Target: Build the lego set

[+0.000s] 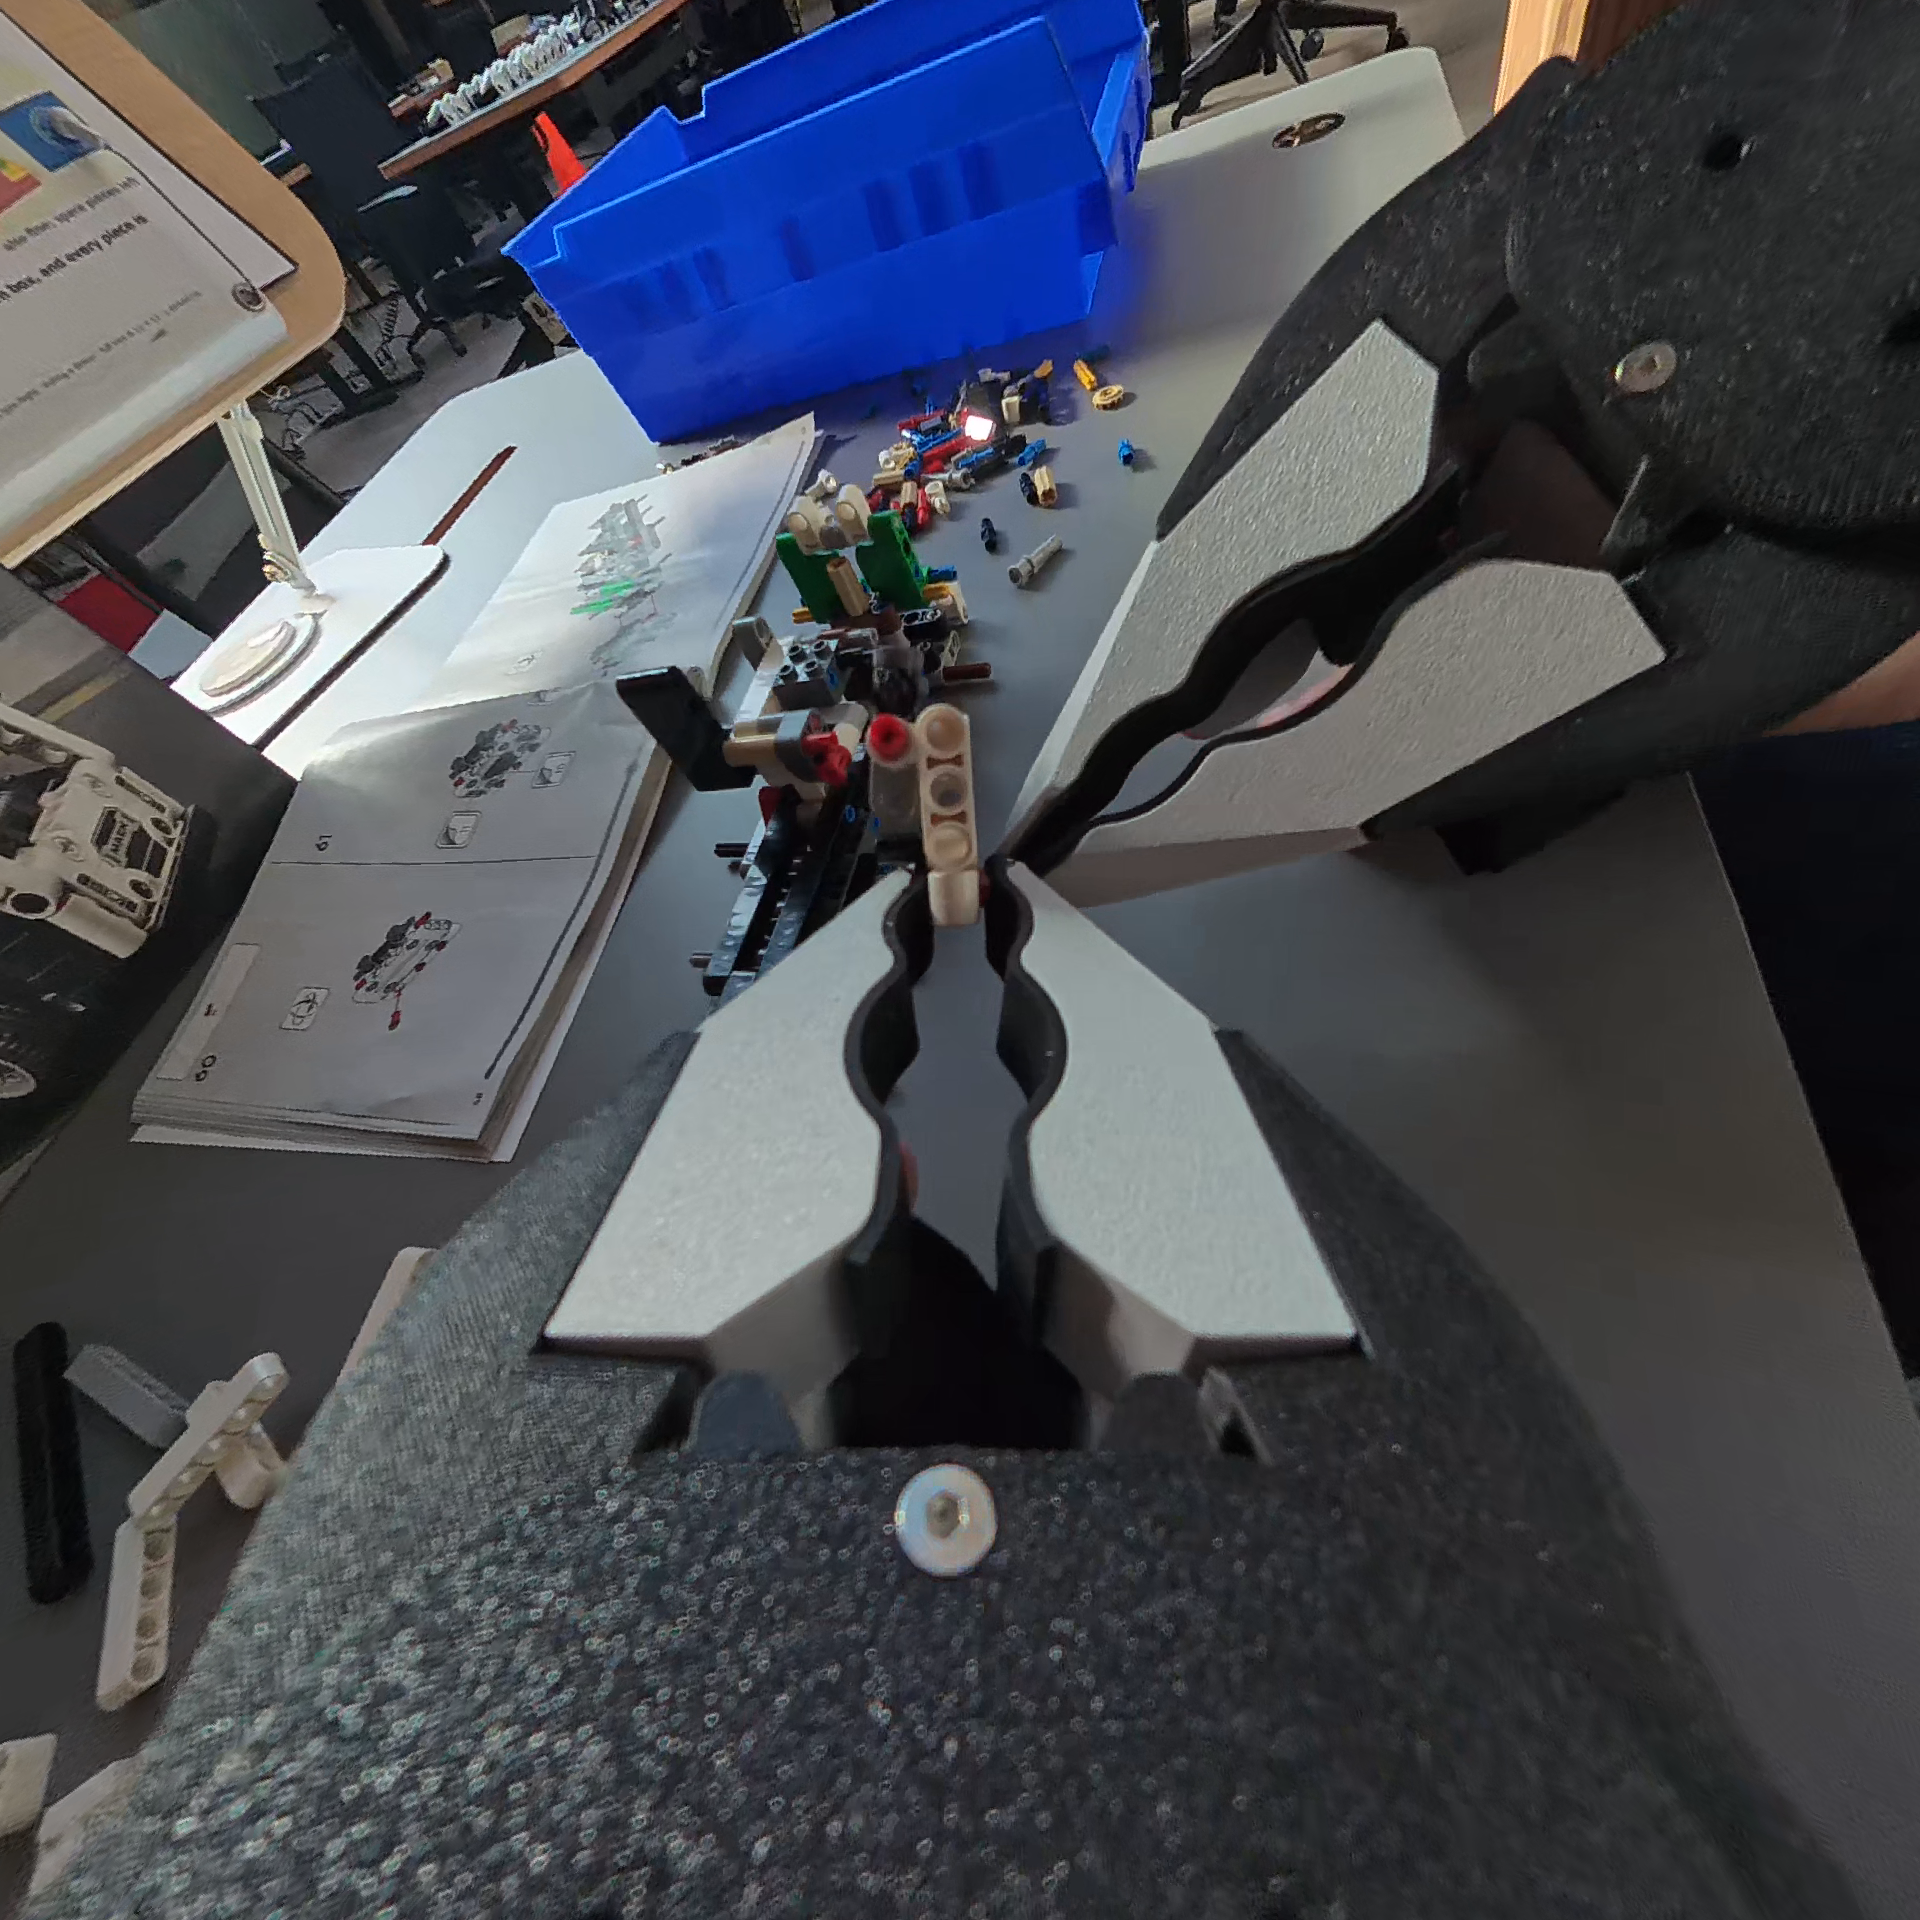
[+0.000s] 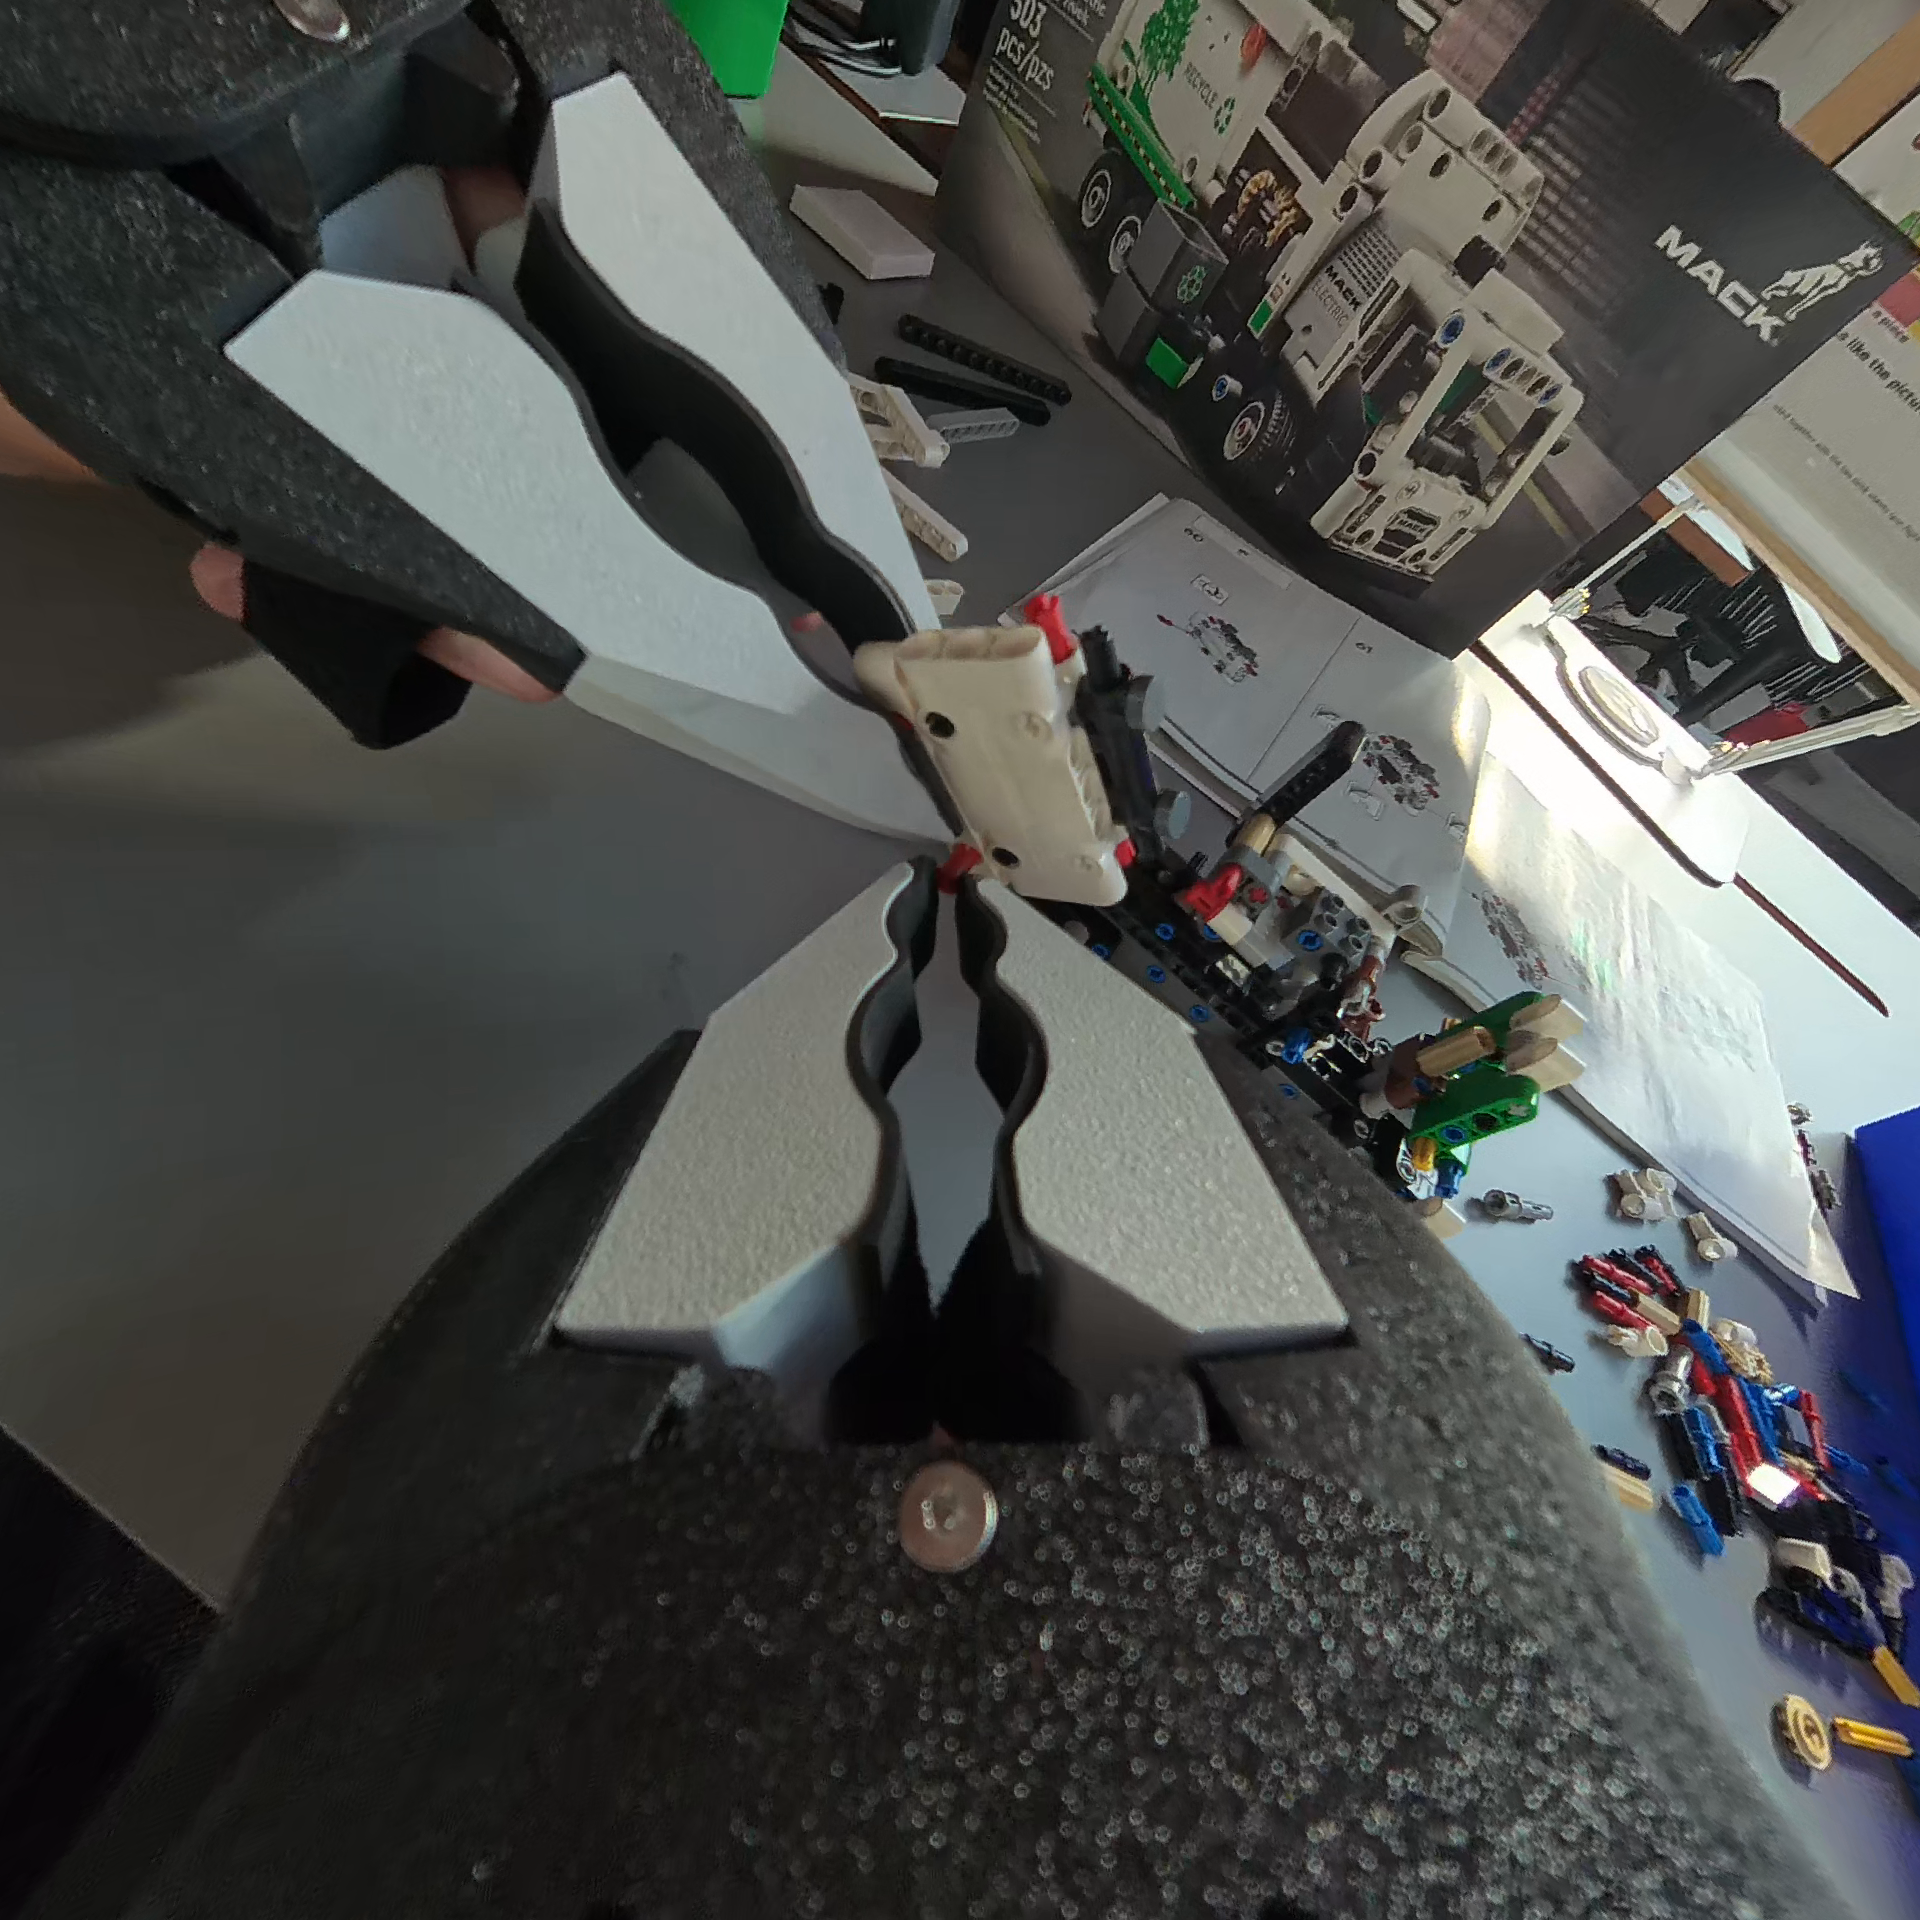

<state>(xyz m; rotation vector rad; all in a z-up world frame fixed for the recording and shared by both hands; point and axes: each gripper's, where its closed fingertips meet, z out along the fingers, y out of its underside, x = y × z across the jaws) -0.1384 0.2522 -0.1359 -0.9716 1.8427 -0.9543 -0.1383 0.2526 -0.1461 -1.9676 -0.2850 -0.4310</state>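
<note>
L tongs [image 1: 954,883] narrow, clamped on cream panel piece [image 2: 997,758], held in air above half-built black frame [image 2: 1226,956]. R tongs [image 2: 948,878] nearly closed, pinching red pin [image 2: 958,864] at panel's corner. Loose parts pile [image 1: 966,436] beside blue bin [image 1: 831,218]; manual [image 1: 416,894] open.

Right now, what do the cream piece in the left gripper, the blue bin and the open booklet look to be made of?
Cream piece: moulded hard plastic, slightly glossy, with round pin holes. Blue bin: rigid moulded plastic, shiny, with ribbed walls. Open booklet: thin matte paper, stacked page edges showing. All judged by look only.
</note>
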